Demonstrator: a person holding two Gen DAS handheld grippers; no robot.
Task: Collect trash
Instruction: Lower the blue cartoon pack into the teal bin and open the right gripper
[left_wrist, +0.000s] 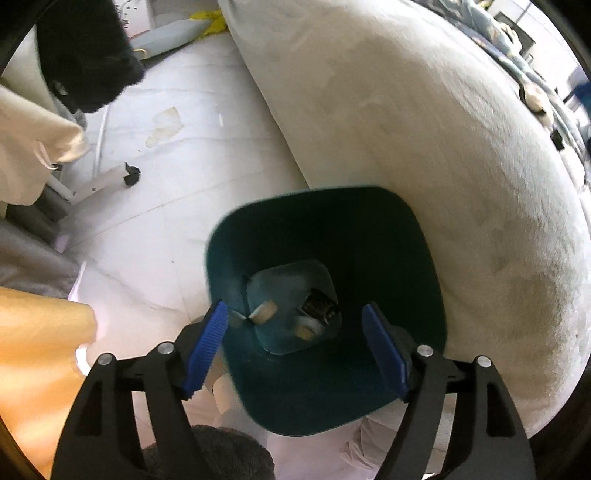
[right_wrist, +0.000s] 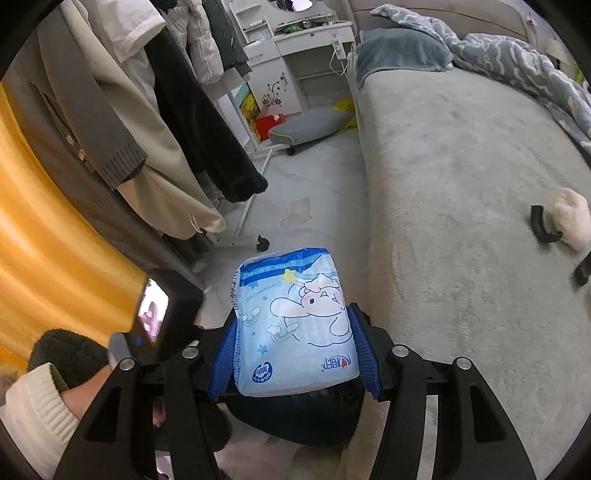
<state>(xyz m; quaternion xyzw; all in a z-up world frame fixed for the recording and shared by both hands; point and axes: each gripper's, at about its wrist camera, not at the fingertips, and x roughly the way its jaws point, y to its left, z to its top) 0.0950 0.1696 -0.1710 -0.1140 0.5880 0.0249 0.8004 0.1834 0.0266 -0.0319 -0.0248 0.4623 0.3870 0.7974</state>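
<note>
A dark teal trash bin (left_wrist: 388, 229) stands on the floor against the bed's side. Small scraps and a dark battery-like piece (left_wrist: 319, 308) lie at its bottom. My left gripper (left_wrist: 295, 343) is open and empty, right above the bin's mouth. My right gripper (right_wrist: 293, 354) is shut on a light blue tissue pack (right_wrist: 295, 325) printed with a white cartoon dog, held above the floor beside the bed. The bin's dark rim (right_wrist: 295, 417) shows just under the pack. The other gripper's camera unit (right_wrist: 155, 314) is at the left.
A grey bed (right_wrist: 461, 184) fills the right side, with a blue blanket (right_wrist: 517, 62) and a fluffy white item (right_wrist: 569, 218). A clothes rack with hanging coats (right_wrist: 166, 122) and wheeled feet (left_wrist: 131, 175) stands on the left. An orange curtain (right_wrist: 37, 240) hangs at far left. A stain (left_wrist: 164, 125) marks the floor.
</note>
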